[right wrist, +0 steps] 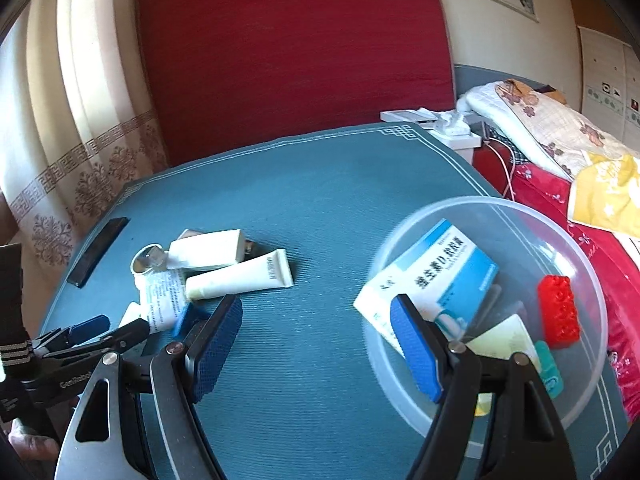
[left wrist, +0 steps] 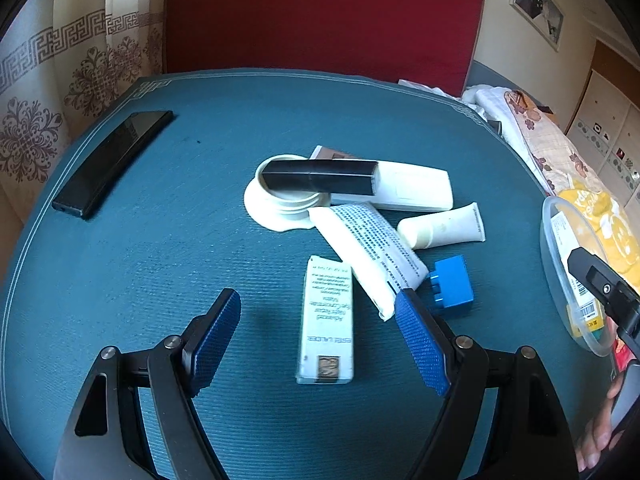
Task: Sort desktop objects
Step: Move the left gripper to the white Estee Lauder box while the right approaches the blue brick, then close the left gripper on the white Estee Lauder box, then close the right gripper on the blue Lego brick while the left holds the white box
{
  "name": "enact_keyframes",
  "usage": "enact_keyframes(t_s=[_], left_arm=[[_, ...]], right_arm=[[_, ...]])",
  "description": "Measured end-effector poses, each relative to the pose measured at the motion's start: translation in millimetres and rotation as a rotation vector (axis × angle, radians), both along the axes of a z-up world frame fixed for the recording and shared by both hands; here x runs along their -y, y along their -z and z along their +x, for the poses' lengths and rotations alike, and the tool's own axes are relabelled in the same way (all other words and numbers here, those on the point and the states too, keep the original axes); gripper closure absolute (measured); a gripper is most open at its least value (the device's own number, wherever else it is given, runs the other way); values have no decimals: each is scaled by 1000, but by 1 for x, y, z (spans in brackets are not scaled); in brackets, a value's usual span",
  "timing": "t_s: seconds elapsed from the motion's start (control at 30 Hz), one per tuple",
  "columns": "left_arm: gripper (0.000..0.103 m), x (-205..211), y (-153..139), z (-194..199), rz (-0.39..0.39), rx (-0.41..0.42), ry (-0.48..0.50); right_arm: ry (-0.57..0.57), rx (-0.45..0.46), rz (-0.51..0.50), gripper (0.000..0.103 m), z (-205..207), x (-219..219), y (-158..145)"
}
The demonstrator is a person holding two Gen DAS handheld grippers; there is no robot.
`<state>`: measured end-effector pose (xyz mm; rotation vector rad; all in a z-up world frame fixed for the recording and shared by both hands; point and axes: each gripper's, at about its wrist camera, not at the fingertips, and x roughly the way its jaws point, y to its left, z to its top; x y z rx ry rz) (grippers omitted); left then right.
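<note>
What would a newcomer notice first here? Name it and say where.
The heap of white tubes and boxes mid-mat, a black bar lying across an open white jar. Then the clear bowl on the mat's right, holding a blue-white box and red brick.

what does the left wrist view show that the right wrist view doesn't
Only the left wrist view shows the tall white carton lying between the open left tongs, and the black stick resting across the white lid.

Only the right wrist view shows inside the clear bowl: a blue-and-white medicine box and a red brick, behind the open right tongs.

Both show the teal mat, the black phone, the small white tube and the blue brick.
</note>
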<state>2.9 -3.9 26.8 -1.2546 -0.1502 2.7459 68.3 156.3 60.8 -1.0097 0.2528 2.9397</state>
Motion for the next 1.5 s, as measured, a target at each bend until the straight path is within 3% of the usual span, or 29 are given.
enact_keyframes(t_s=[0.47,0.63,0.77,0.83,0.87,1.37,1.5], left_arm=[[21,2,12,-1,-41,2,-9],[46,3,14,0,-75,-19,-20],[58,3,14,-1,-83,-24,-27],[74,4,14,-1,-82,-26,-40],[76,6,14,-2,-86,-26,-53],[76,7,15,-1,-72,-34,-79],[76,6,16,0,-70,-34,-80]], right_arm=[[-69,13,9,23,-15,34,5],[-105,28,8,23,-20,49,10],[-133,37,7,23,-24,59,13],[-145,44,5,23,-27,63,15],[-151,51,-1,23,-28,64,16],[-212,143,-35,23,-45,77,39],[-220,153,-25,29,-48,80,43]])
